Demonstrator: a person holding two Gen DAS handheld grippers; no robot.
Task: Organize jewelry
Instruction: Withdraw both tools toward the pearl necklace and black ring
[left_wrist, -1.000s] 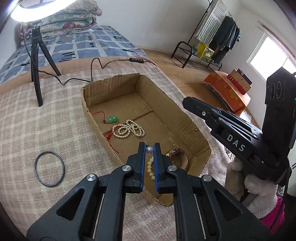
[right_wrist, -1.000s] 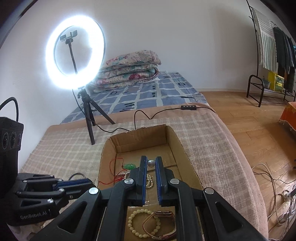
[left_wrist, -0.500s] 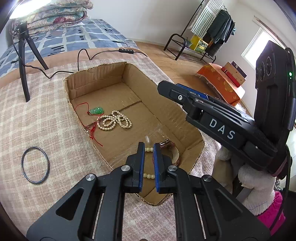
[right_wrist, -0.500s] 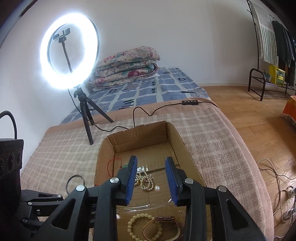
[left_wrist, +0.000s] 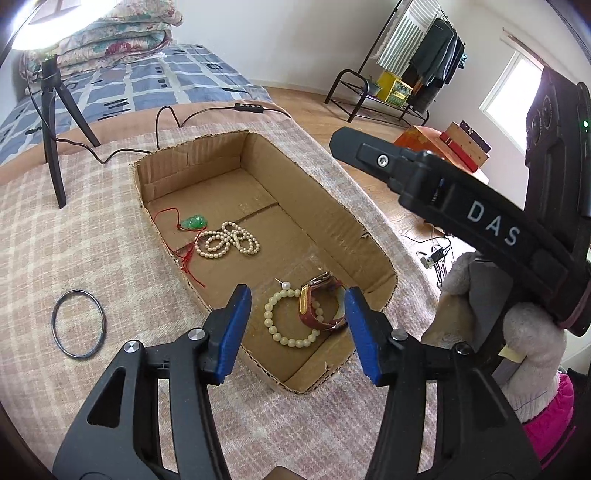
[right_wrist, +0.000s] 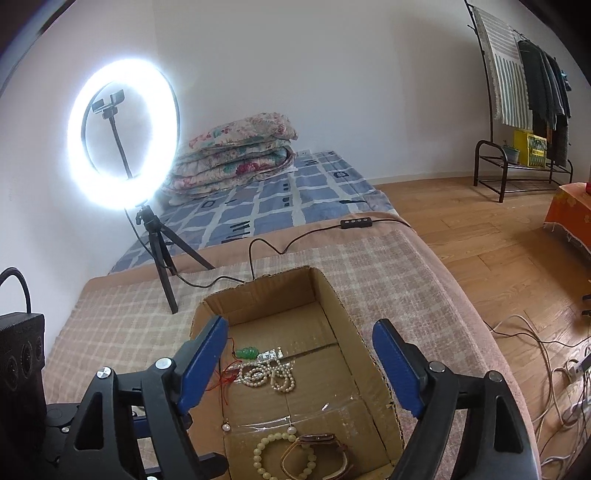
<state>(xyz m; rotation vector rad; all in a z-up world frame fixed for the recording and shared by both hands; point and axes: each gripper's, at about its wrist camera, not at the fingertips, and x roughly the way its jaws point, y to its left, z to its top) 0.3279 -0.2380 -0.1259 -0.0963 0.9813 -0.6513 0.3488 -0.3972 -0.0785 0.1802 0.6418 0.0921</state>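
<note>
An open cardboard box (left_wrist: 343, 218) (right_wrist: 351, 325) lies on the plaid blanket. In it are a green pendant on a red cord (left_wrist: 194, 222) (right_wrist: 246, 353), a pearl necklace (left_wrist: 227, 243) (right_wrist: 267, 376), a cream bead bracelet (left_wrist: 290, 319) (right_wrist: 282, 458), a brown-strap watch (left_wrist: 319, 301) (right_wrist: 314, 458) and pearl earrings (left_wrist: 285, 285) (right_wrist: 226, 427). My left gripper (left_wrist: 295, 332) is open and empty above the box's near end. My right gripper (right_wrist: 299, 365) is open and empty over the box; its body shows at the right of the left wrist view (left_wrist: 461, 218). A black ring (left_wrist: 78, 324) lies on the blanket left of the box.
A ring light on a tripod (right_wrist: 123, 133) (left_wrist: 51, 110) stands behind the box, its cable (right_wrist: 266, 251) running across the blanket. Folded quilts (right_wrist: 236, 151) lie on the bed. A clothes rack (right_wrist: 517, 110) and an orange-covered table (left_wrist: 443, 144) stand to the right.
Both grippers were shut on pearl earrings over the box. The right opened first, then the left; both are now wide open and the earrings lie in the box.
</note>
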